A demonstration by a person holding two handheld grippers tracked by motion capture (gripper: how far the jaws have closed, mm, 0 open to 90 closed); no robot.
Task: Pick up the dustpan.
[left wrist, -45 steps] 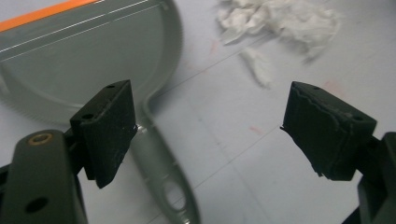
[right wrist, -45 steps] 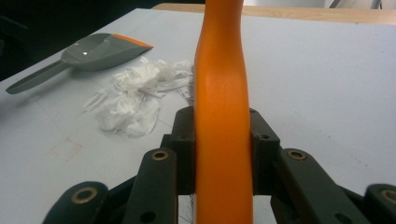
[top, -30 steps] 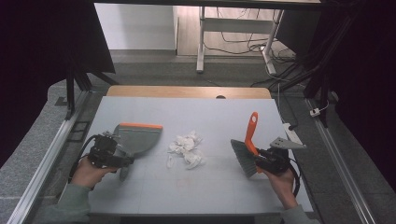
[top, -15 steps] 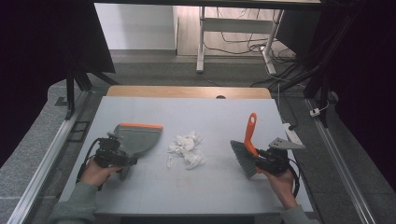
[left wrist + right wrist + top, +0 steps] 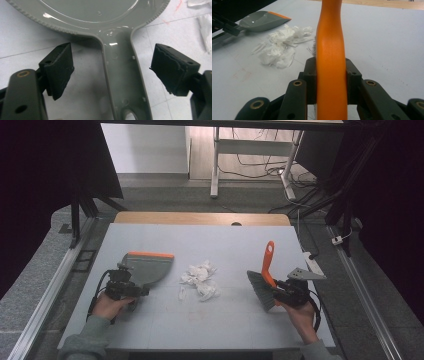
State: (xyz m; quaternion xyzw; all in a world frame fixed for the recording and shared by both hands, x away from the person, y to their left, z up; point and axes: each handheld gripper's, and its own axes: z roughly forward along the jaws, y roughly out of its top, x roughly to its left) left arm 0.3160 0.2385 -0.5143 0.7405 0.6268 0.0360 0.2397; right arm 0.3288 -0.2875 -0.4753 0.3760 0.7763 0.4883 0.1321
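A grey dustpan [image 5: 148,268] with an orange lip lies flat on the table's left side. Its handle [image 5: 120,75] runs between the jaws of my left gripper [image 5: 134,290] [image 5: 110,67]. The jaws have just been closing, but both pads [image 5: 60,67] still stand apart from the handle. A pile of crumpled white paper [image 5: 199,280] [image 5: 279,47] sits mid-table. On the right, my right gripper [image 5: 278,289] [image 5: 330,75] is shut on the orange handle of a brush [image 5: 268,262] [image 5: 330,42], whose grey bristles [image 5: 259,291] point down at the table.
The pale grey table [image 5: 225,240] has a wooden strip [image 5: 200,218] along its far edge. A metal rail [image 5: 55,285] runs beside the table's left side. A white frame leg [image 5: 215,165] and cables [image 5: 300,175] stand beyond the table on the floor.
My left gripper has sunk toward the dustpan's handle and its jaws have narrowed a little. The right gripper and brush have kept still.
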